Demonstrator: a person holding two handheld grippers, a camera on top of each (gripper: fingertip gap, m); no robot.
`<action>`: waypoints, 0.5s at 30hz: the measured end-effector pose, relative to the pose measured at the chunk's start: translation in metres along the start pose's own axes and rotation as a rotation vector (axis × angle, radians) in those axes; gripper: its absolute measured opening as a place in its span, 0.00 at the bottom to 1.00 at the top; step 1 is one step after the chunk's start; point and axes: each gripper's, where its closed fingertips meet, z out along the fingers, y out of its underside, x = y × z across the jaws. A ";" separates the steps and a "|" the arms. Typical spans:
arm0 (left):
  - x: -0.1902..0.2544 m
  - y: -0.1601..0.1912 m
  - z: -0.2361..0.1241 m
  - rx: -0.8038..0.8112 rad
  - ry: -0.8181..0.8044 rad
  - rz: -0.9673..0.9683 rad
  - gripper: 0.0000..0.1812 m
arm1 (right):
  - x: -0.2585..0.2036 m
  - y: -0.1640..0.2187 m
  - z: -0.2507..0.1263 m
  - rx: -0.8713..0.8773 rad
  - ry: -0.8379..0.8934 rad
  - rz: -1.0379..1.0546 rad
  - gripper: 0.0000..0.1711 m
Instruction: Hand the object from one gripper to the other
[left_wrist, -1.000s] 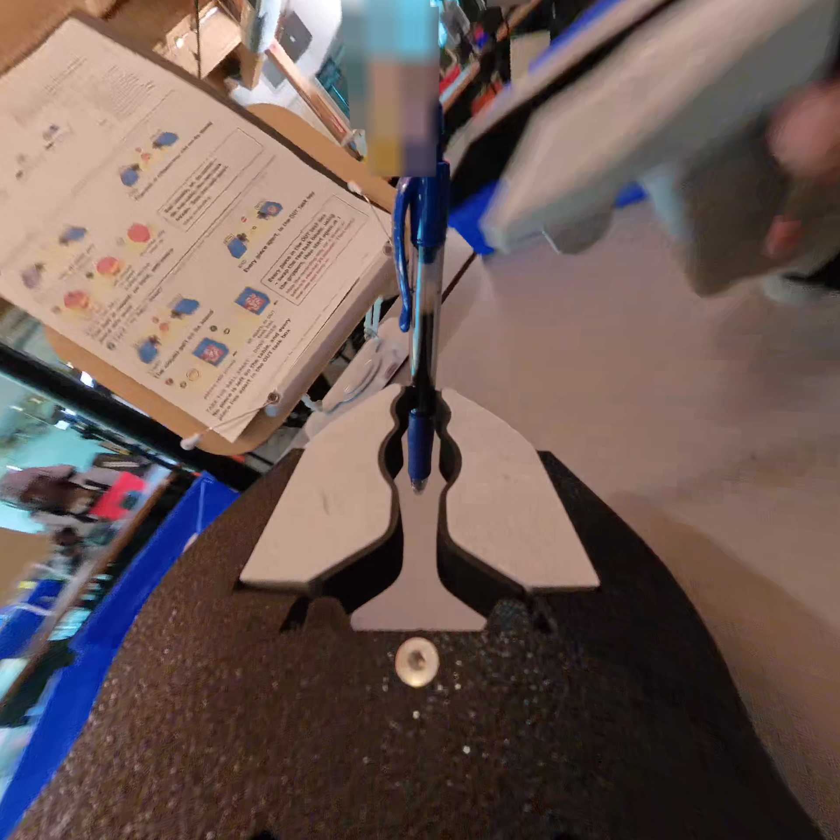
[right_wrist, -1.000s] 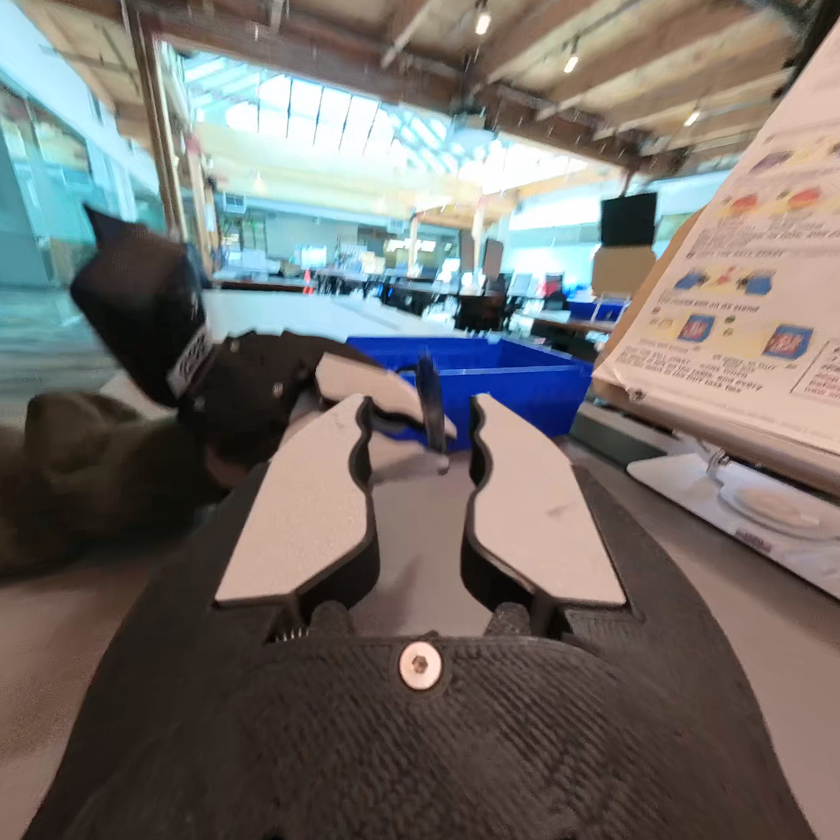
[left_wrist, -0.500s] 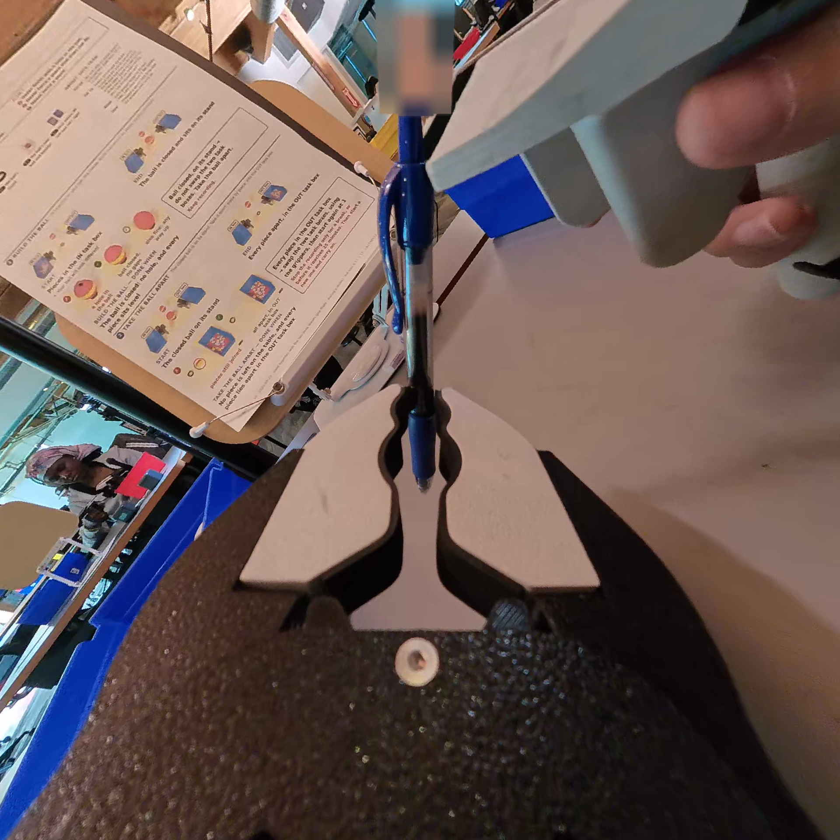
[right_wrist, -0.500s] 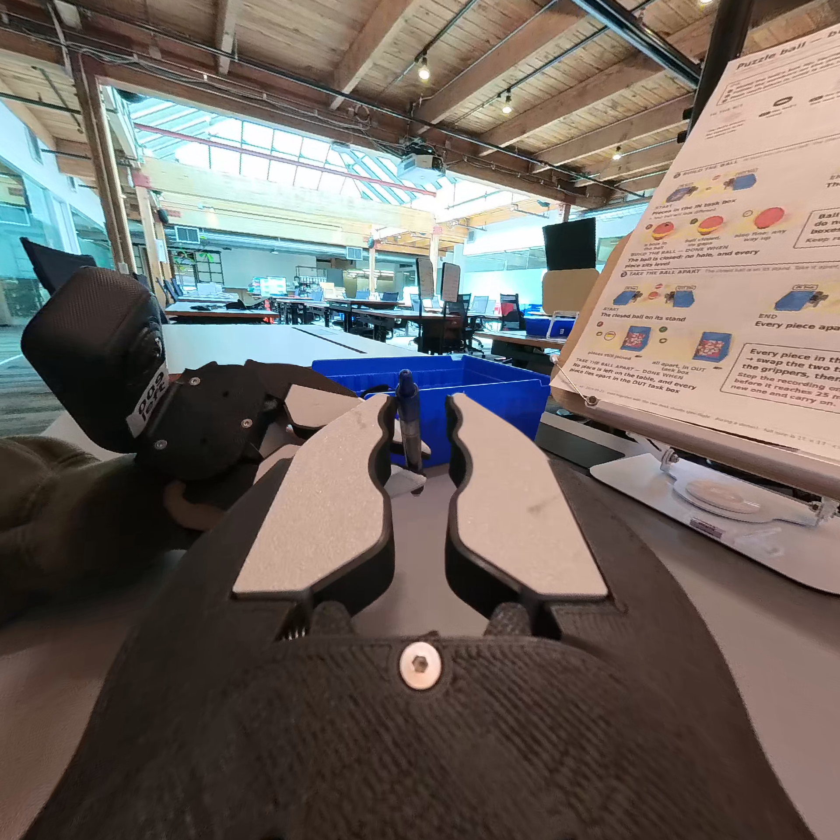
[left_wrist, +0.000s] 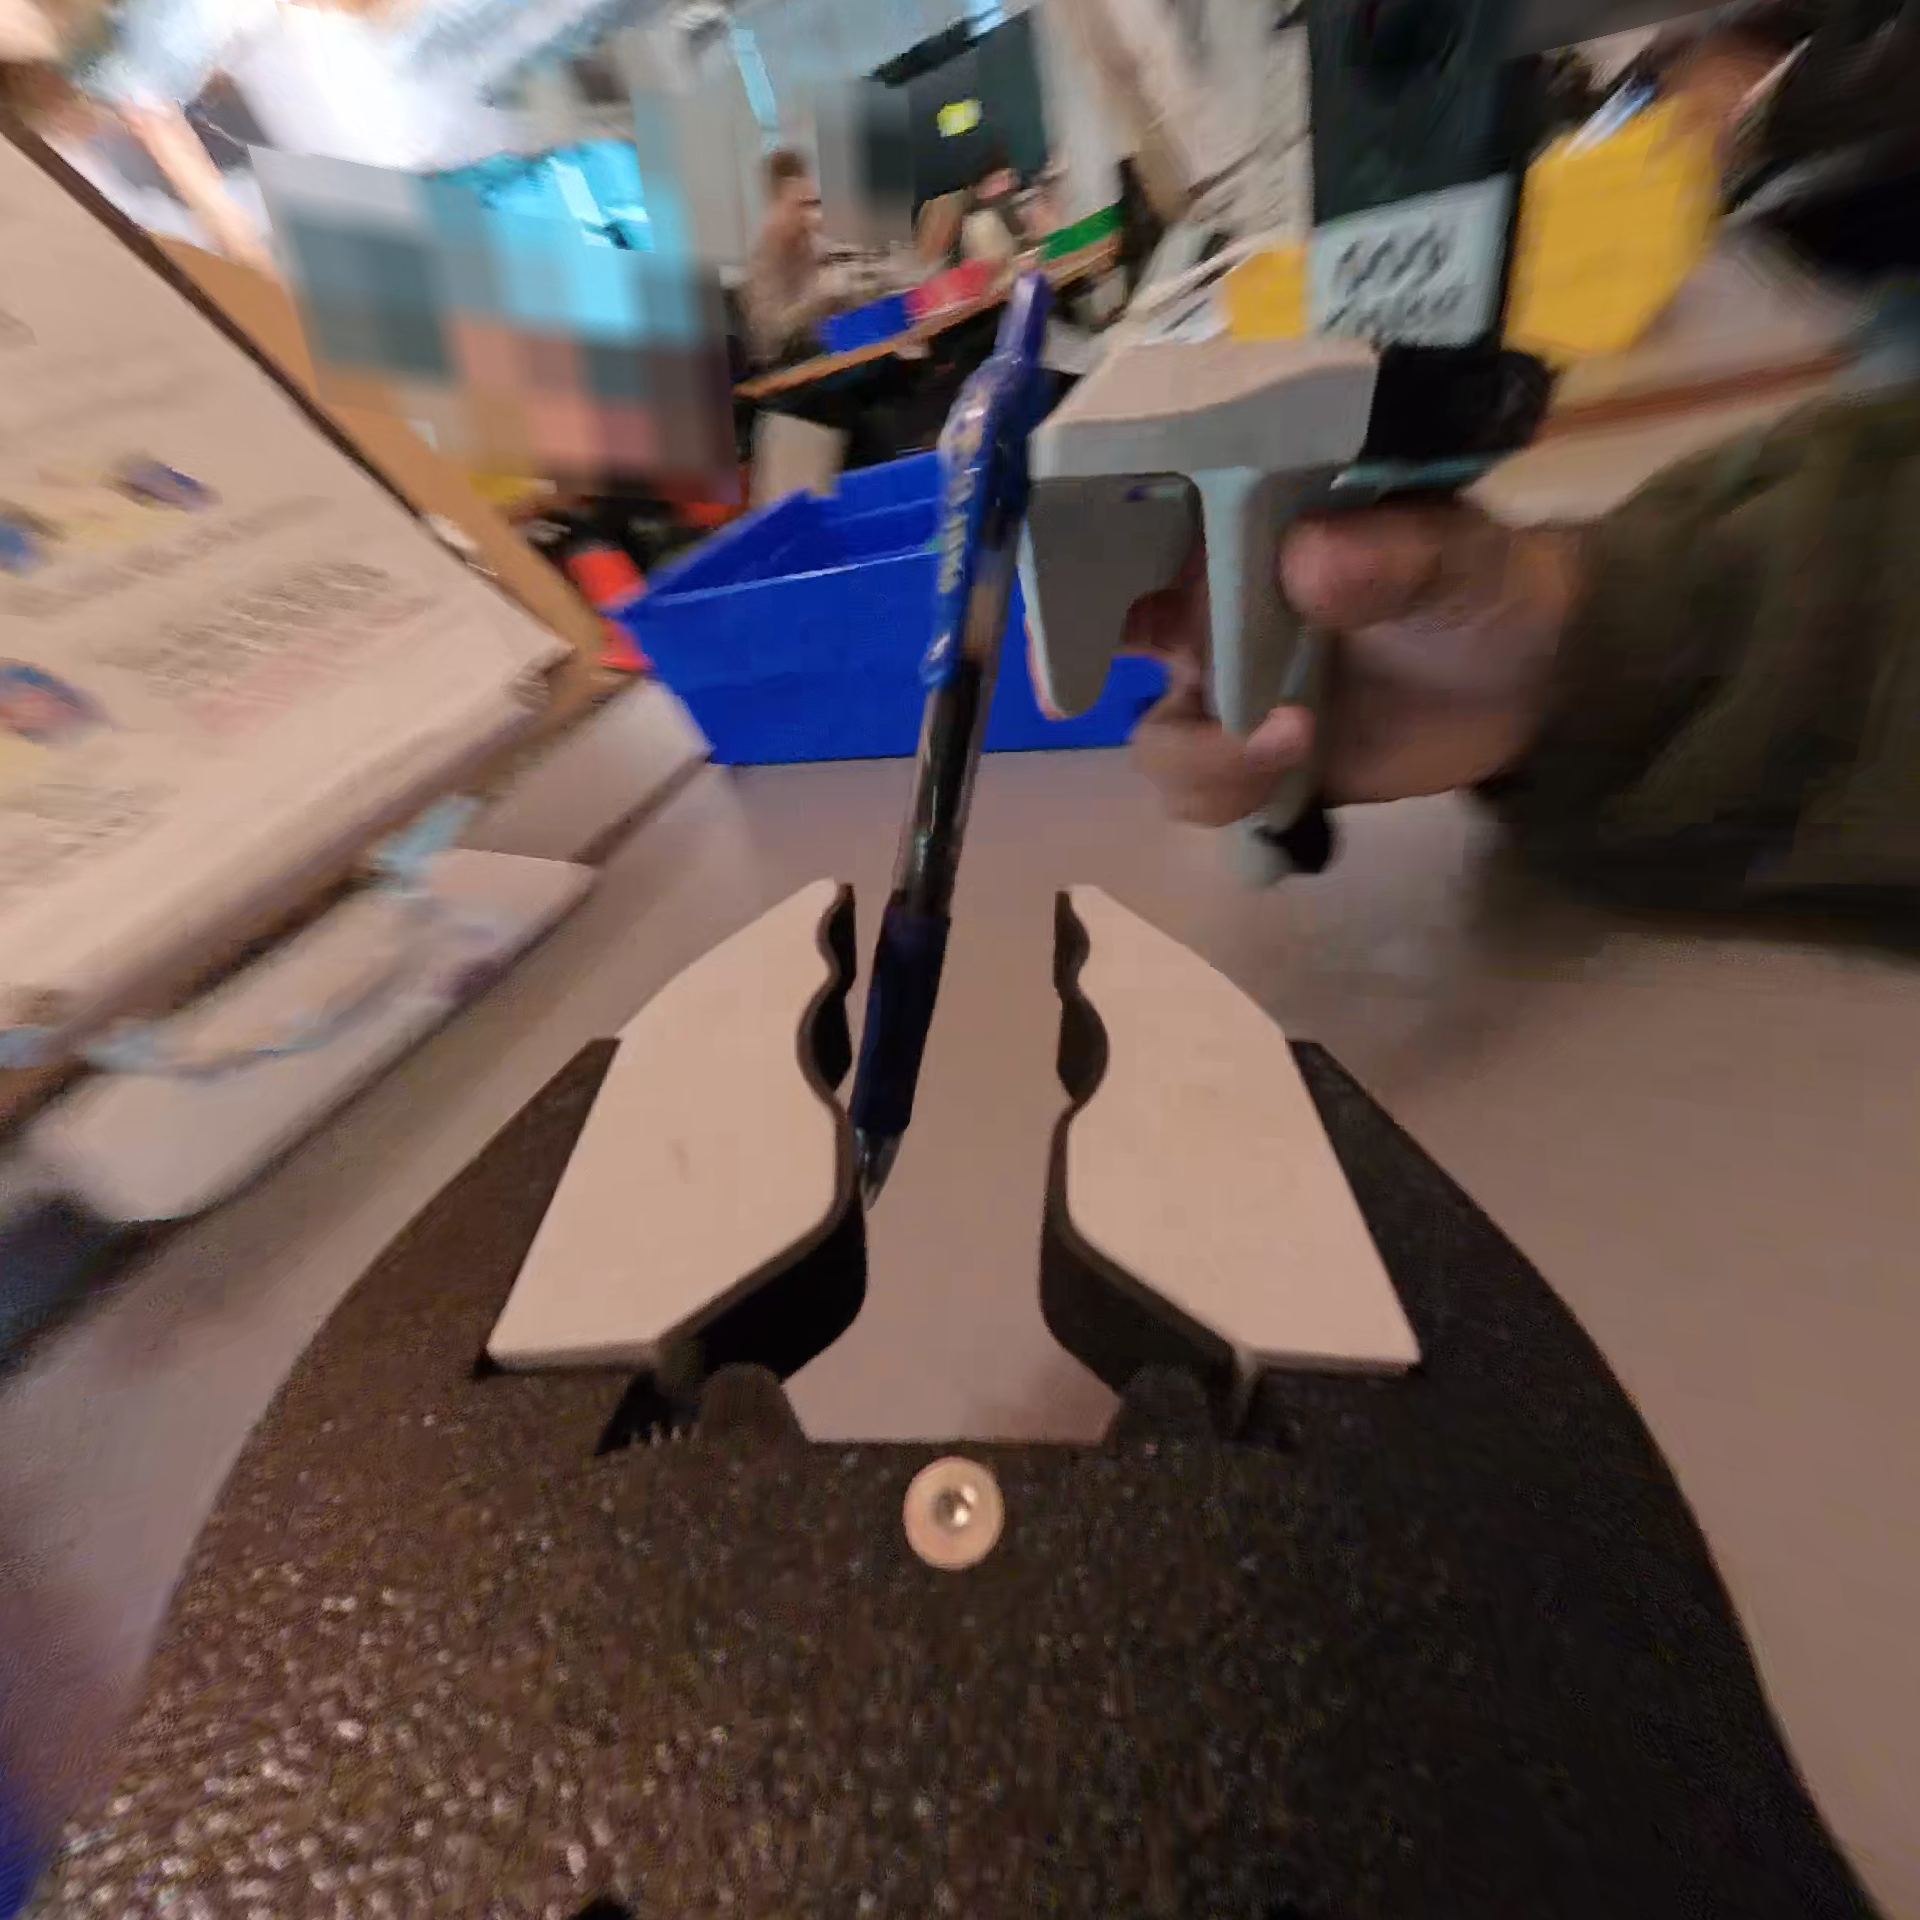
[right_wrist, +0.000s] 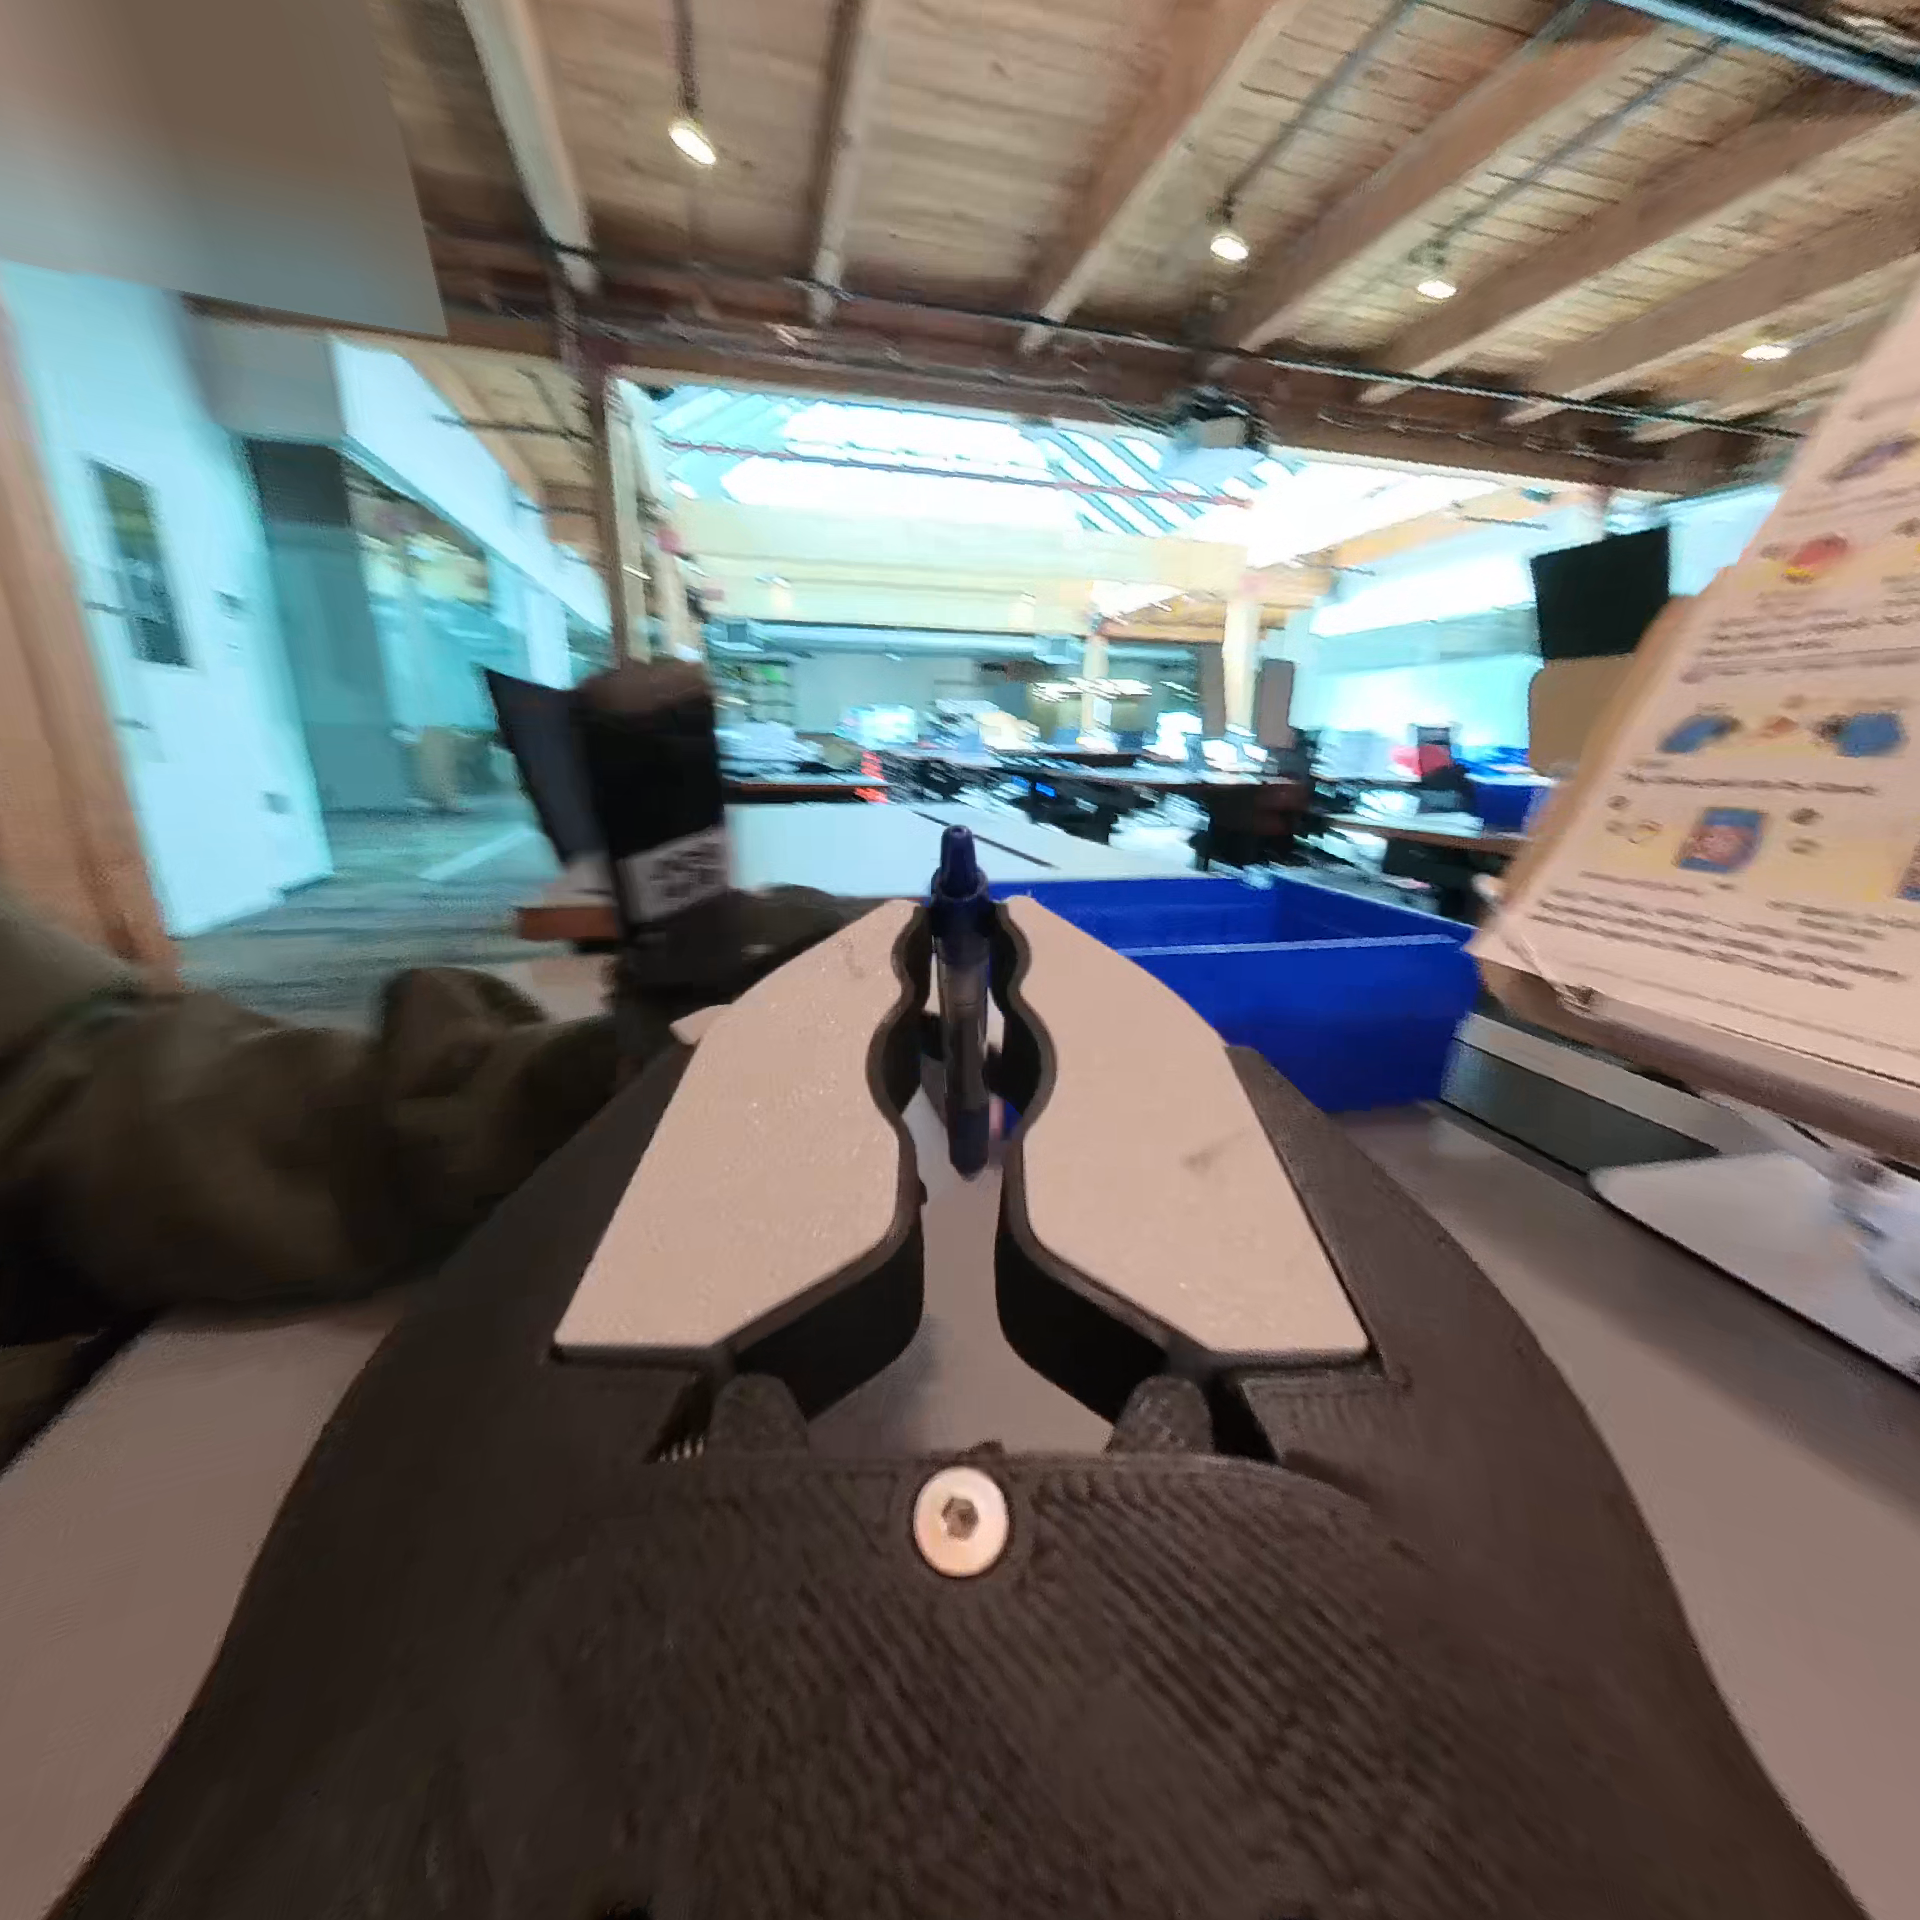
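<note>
A blue pen stands nearly upright above the grey table. My left gripper is open. The pen's grip end hangs between its fingers and leans on the left finger. In the left wrist view the right gripper's grey fingers hold the pen's upper part. In the right wrist view my right gripper is shut on the pen, whose top sticks up past the fingertips. The left gripper's black body shows blurred behind on the left.
A blue bin stands at the back of the table; it also shows in the right wrist view. A slanted instruction board stands beside it. A person's hand holds the right gripper. An olive sleeve lies at the left.
My left gripper has opened and let go of the pen. My right gripper has closed on the pen's upper part. Both views have swung and are blurred.
</note>
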 end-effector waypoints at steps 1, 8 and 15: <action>0.008 -0.002 -0.003 0.011 0.106 -0.116 0.22 | -0.008 -0.006 -0.004 0.029 -0.068 0.026 0.06; 0.074 -0.017 -0.050 0.007 0.832 -0.593 0.22 | -0.058 -0.005 -0.023 -0.026 -0.421 -0.004 0.06; 0.096 0.017 -0.047 -0.224 0.885 -0.541 0.15 | -0.078 0.013 -0.020 -0.124 -0.523 -0.015 0.06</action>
